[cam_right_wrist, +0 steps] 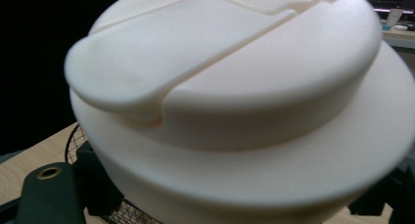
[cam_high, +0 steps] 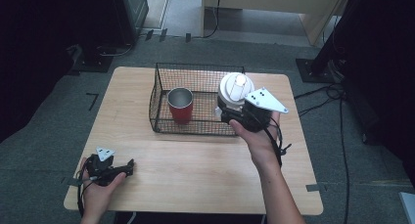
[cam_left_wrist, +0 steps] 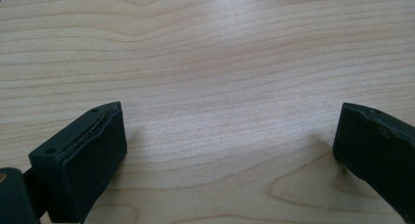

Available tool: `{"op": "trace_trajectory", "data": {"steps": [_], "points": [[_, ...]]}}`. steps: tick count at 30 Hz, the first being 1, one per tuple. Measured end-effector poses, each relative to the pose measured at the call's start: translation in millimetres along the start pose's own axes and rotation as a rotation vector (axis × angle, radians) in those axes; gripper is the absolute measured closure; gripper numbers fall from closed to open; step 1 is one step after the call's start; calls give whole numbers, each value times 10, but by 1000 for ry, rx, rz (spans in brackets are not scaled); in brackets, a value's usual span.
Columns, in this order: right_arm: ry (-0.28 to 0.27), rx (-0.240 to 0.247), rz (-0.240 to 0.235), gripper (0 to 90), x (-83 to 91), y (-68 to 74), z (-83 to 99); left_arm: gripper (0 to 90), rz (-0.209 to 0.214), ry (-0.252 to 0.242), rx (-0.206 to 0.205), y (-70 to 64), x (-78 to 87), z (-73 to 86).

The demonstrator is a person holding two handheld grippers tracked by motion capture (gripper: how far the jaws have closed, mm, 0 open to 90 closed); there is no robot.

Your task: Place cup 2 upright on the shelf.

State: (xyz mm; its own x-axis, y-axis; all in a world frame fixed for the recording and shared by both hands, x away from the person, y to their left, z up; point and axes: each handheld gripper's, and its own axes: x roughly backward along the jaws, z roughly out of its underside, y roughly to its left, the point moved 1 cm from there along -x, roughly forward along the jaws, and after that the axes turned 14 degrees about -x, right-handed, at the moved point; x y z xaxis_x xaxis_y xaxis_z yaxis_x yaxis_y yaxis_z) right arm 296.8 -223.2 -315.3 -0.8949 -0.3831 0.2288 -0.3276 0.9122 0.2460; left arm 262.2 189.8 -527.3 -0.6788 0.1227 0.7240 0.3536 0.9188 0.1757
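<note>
One right gripper [cam_high: 234, 112] clasps a white lidded container [cam_high: 235, 89]; no writing is legible.

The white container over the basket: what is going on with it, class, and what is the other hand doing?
A person works at a wooden table with a gripper in each hand. The right gripper holds a white lidded container at the right end of the black wire basket, jaws closed around its body below the lid. A red cup with a metal rim stands upright inside the basket. The left gripper rests near the table's front left corner, jaws wide open and holding nothing.
</note>
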Motion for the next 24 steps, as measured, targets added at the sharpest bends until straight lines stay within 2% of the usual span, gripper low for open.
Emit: {"op": "trace_trajectory", "data": {"steps": [12,24], "points": [[22,-40,43,165,-357,-93,68,1,-1,-1,0,-1,-1,0],[73,-19,96,165,-740,-152,260,1,0,-1,0,0,-1,0]]}}
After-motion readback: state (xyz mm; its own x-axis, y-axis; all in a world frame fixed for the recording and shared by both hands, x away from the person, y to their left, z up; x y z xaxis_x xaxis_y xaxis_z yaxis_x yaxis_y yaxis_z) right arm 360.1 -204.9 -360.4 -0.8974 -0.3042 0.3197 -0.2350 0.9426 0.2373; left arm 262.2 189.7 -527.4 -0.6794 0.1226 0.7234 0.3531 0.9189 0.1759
